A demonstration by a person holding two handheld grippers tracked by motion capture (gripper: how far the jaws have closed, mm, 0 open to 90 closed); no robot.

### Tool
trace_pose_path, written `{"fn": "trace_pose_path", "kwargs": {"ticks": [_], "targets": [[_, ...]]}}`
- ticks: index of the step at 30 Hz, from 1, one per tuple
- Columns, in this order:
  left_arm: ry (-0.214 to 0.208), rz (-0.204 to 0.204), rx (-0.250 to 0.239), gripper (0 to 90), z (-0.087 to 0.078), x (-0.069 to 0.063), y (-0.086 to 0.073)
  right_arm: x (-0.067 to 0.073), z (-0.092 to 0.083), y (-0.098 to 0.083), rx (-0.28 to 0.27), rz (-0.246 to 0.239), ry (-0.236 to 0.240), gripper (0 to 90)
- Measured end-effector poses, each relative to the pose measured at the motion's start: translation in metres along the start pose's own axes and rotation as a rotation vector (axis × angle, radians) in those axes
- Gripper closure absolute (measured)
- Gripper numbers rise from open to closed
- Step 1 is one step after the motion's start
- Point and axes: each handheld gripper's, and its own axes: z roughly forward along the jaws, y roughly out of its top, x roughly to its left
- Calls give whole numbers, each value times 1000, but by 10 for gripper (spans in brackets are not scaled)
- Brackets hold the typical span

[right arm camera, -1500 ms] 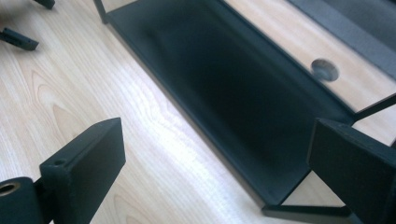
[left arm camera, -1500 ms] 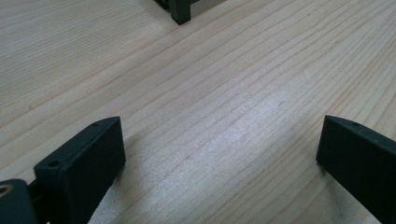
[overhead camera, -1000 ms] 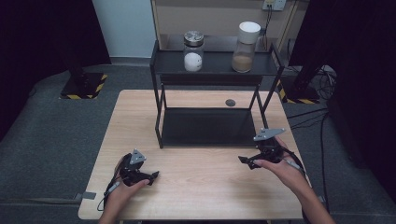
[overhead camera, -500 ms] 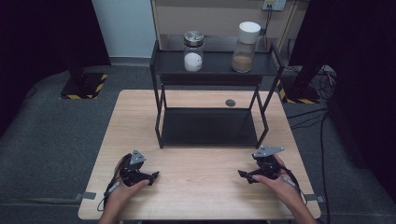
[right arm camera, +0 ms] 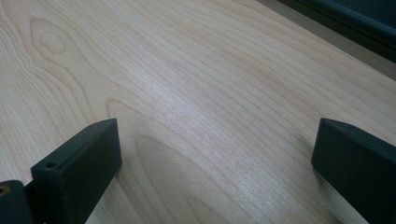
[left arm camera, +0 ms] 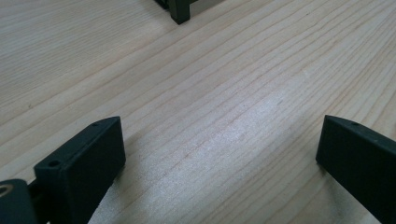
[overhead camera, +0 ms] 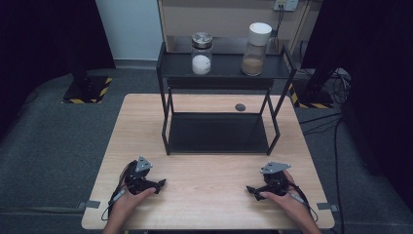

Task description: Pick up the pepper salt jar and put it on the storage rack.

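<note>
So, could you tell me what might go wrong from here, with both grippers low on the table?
Both the left gripper and the right gripper sit open and empty near the table's front edge. The glass jars, the white-filled jar and the brown-filled jar, stand high on the black rack; a reach up could clip its raised rim or tip a jar. The trailing cables might also snag.
</note>
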Motion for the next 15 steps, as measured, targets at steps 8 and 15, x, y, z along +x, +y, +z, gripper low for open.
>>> {"fn": "trace_pose_path", "kwargs": {"ticks": [8,15], "targets": [[0,0,0,3,0,0,0,1,0,1,3,-4,-1,11],[0,0,0,3,0,0,0,1,1,0,2,-4,-1,10]]}}
